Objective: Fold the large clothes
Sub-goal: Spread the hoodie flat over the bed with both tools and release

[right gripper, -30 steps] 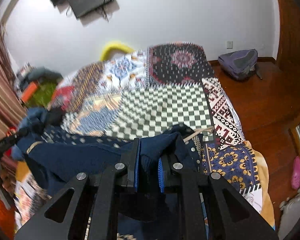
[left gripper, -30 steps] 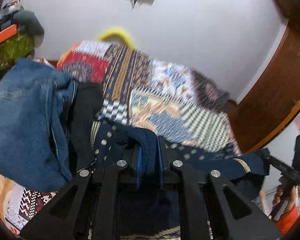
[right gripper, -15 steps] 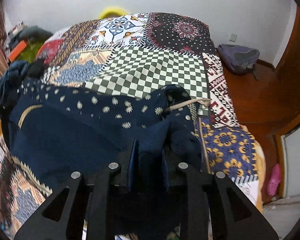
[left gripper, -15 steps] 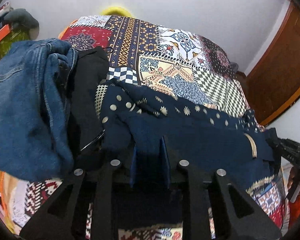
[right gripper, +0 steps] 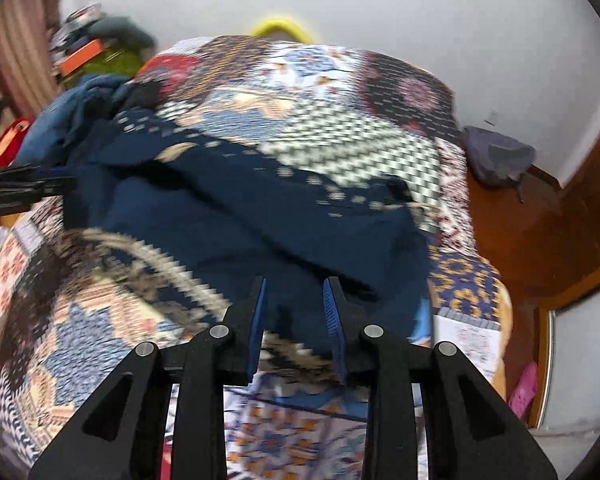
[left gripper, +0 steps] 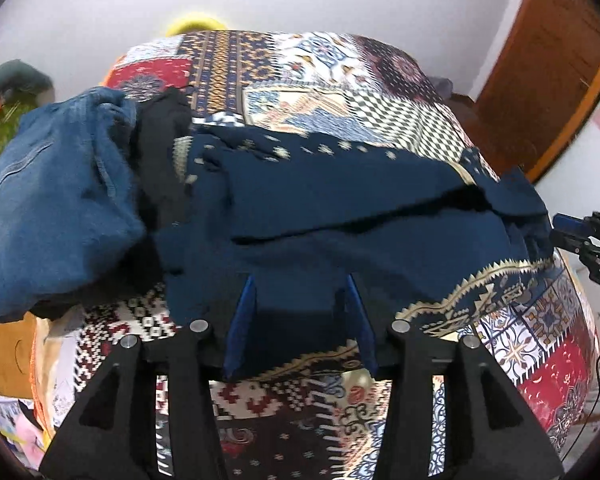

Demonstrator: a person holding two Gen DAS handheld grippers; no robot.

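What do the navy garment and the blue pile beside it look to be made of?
Navy garment: thin woven cloth, matte, with a printed cream border; it drapes in soft folds, so probably cotton or rayon. Blue pile: denim, judging by faded blue and stitched seams.

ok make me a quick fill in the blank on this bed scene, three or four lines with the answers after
1. The navy garment lies spread on a patchwork ____.
2. In the left wrist view, the crumpled jeans lie to the ____ of the navy garment.
3. The pads on the left gripper are coloured ____.
4. The jaws of the right gripper have just been opening, and they now stand ____.

Missing words: bedspread; left; blue; apart
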